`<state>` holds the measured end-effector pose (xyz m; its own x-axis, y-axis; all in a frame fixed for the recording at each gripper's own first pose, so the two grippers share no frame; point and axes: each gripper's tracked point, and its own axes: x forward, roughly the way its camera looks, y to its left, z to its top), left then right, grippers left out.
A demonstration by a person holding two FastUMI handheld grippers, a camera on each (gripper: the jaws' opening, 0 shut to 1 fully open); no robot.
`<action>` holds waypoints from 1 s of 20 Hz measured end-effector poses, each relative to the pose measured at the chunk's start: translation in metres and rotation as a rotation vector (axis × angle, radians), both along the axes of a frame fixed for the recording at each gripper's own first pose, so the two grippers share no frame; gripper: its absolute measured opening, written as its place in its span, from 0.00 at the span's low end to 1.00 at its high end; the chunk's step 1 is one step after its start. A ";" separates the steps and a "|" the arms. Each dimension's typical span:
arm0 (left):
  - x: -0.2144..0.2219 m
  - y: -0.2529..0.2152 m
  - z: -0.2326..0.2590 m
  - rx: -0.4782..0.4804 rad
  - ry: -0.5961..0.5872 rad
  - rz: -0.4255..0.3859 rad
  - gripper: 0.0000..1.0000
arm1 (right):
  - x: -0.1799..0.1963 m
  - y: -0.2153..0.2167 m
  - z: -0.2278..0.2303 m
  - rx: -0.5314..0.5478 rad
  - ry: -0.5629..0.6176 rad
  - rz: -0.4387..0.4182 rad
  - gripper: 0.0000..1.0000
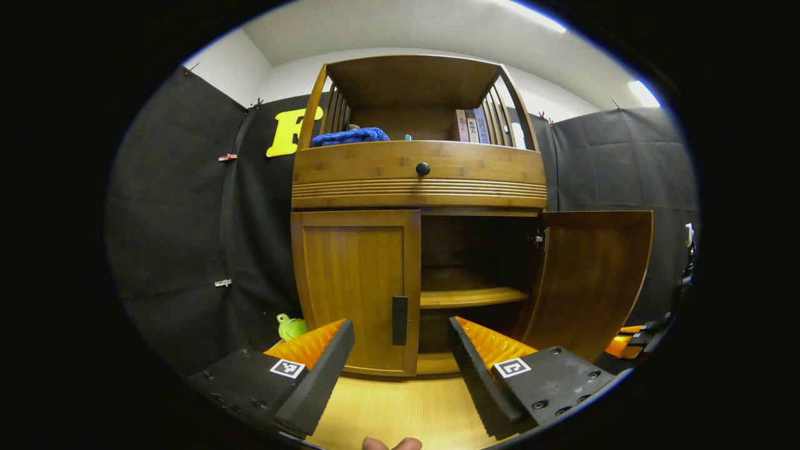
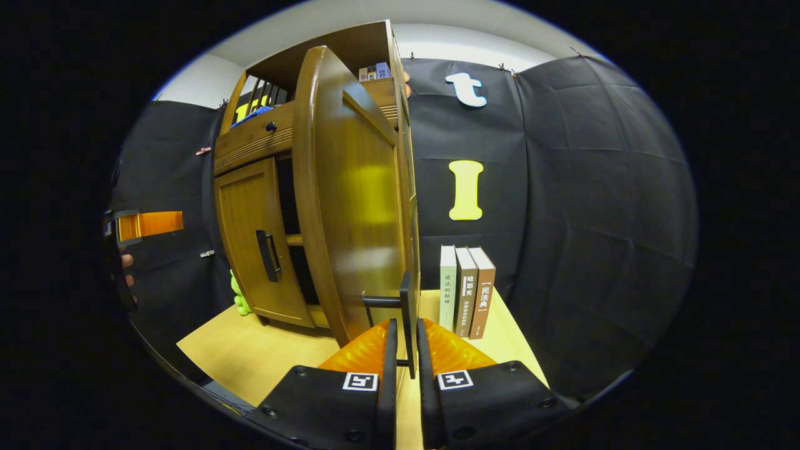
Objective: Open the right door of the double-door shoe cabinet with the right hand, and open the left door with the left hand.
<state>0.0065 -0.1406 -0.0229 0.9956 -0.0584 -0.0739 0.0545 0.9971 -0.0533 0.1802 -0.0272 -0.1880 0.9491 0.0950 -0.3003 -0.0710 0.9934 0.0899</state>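
Observation:
The wooden shoe cabinet (image 1: 419,181) stands on a pale table. Its right door (image 1: 594,275) is swung wide, showing a shelf (image 1: 469,294) inside. The left door (image 1: 356,287) is closed, with a dark bar handle (image 1: 400,320) at its inner edge. My left gripper (image 1: 400,350) is open, a little in front of that handle, with nothing between its fingers. In the right gripper view the right door (image 2: 350,200) stands edge-on and my right gripper (image 2: 405,340) is shut on its handle (image 2: 406,312). The left door (image 2: 250,244) and its handle (image 2: 269,255) sit behind, and the left gripper (image 2: 147,225) shows at the far left.
Three upright books (image 2: 467,290) stand on the table (image 2: 262,356) right of the cabinet, close to the open door. A green toy (image 1: 290,326) sits at the cabinet's left foot. A drawer with a round knob (image 1: 423,169) runs above the doors; a blue cloth (image 1: 350,135) and books lie on top.

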 end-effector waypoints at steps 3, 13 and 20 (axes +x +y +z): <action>0.003 -0.005 -0.002 0.017 0.001 -0.008 0.93 | -0.001 -0.007 0.001 -0.007 -0.003 -0.003 0.20; 0.024 -0.016 -0.012 0.027 0.019 -0.038 0.93 | -0.006 -0.016 0.001 -0.023 0.016 -0.025 0.20; 0.066 -0.021 -0.020 0.040 0.014 -0.067 0.93 | -0.006 -0.038 0.010 -0.109 -0.041 -0.058 0.71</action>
<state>0.0721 -0.1615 -0.0430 0.9884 -0.1214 -0.0915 0.1206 0.9926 -0.0146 0.1741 -0.0653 -0.1778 0.9637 0.0080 -0.2670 -0.0141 0.9997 -0.0206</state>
